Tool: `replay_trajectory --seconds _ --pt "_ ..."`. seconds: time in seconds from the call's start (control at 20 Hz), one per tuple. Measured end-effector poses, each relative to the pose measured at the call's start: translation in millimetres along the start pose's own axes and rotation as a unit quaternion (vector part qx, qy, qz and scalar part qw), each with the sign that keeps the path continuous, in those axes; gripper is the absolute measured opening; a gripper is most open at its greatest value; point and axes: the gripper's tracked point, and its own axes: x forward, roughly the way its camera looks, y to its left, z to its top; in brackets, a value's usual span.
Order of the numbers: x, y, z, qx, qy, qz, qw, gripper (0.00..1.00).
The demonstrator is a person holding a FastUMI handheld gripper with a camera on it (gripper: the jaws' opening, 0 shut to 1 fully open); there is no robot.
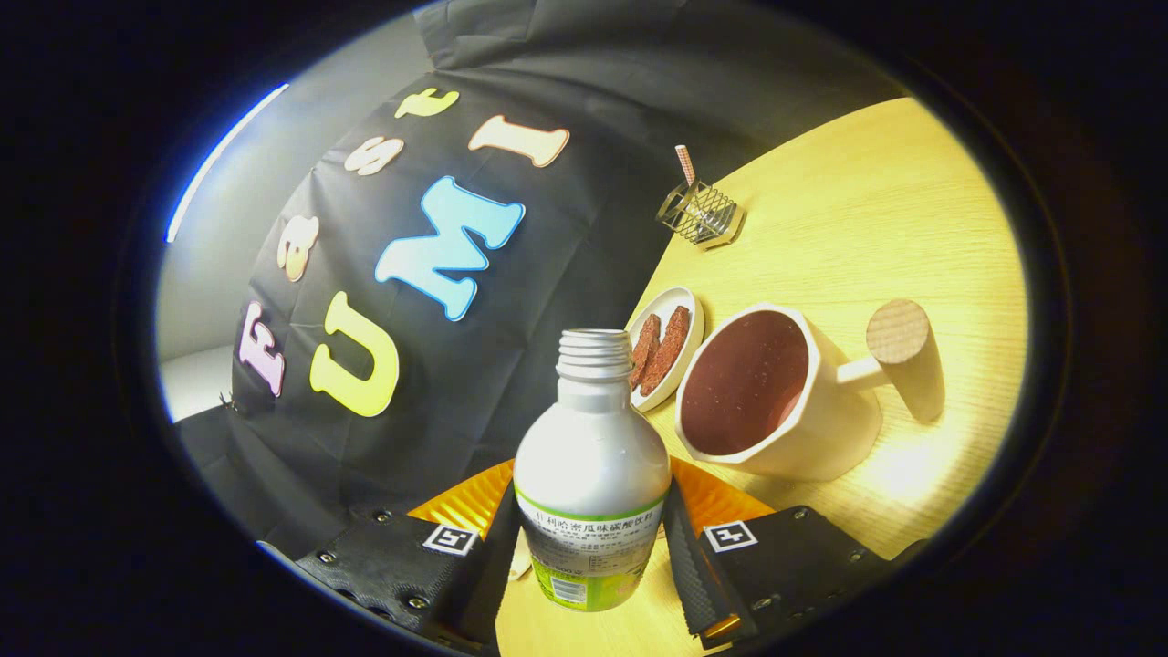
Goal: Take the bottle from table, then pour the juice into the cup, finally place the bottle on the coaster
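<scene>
Two fingers of the gripper (591, 557) press on the labelled body of the bottle (591, 465), one on each side, so it is clamped between them. Its cap is off and the threaded neck is open, with the whole view tilted against the wooden table (876, 210). Just beyond the bottle's mouth sits a small dish (684, 306) holding reddish-brown pieces (661, 349). Beside that is the cup (785, 397), its inside dark red, with a round wooden handle (903, 351). Farther off stands a wire holder (698, 214) with a striped stick in it
</scene>
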Motion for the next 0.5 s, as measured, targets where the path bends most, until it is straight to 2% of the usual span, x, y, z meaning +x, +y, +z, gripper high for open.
replay_trajectory --seconds 0.2,0.35,0.5 --pt "-2 0 -3 -0.101 -0.002 -0.022 0.995 0.75" --pt "-2 14 -7 -0.155 -0.003 -0.021 0.988 0.75" --pt "-5 25 -11 -0.218 -0.006 -0.026 0.976 0.75"
